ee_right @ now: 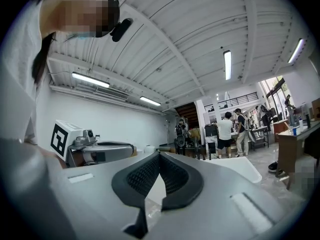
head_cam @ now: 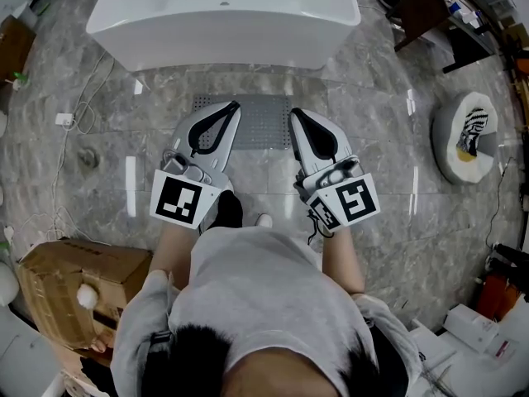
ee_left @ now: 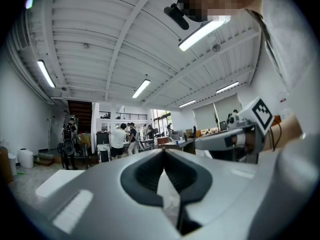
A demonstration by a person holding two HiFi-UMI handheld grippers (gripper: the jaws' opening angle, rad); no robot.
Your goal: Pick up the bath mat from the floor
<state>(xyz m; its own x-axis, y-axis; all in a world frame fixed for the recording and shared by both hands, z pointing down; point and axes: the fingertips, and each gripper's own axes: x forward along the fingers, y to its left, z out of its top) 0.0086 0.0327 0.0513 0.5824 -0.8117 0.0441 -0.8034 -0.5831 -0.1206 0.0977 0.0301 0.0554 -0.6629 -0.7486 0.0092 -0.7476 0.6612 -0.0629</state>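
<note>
Over the bath mat, both your claws are pressed together and hold nothing.

Your left claw point(head_cam: 235, 106) and right claw point(head_cam: 294, 113) have their dark ribbed pads meeting at the tips, with nothing pinched between them in either gripper view. You hold them level and side by side, forearms stretched forward, both pointing towards the white rectangular bathtub point(head_cam: 223, 15). The grey dotted rectangular bath mat point(head_cam: 264, 126) lies flat on the grey marble floor point(head_cam: 388, 164) just in front of the tub, showing between and under the two claws. A brown cardboard box point(head_cam: 74, 292) sits on the floor at your left, and people stand far across the room.
</note>
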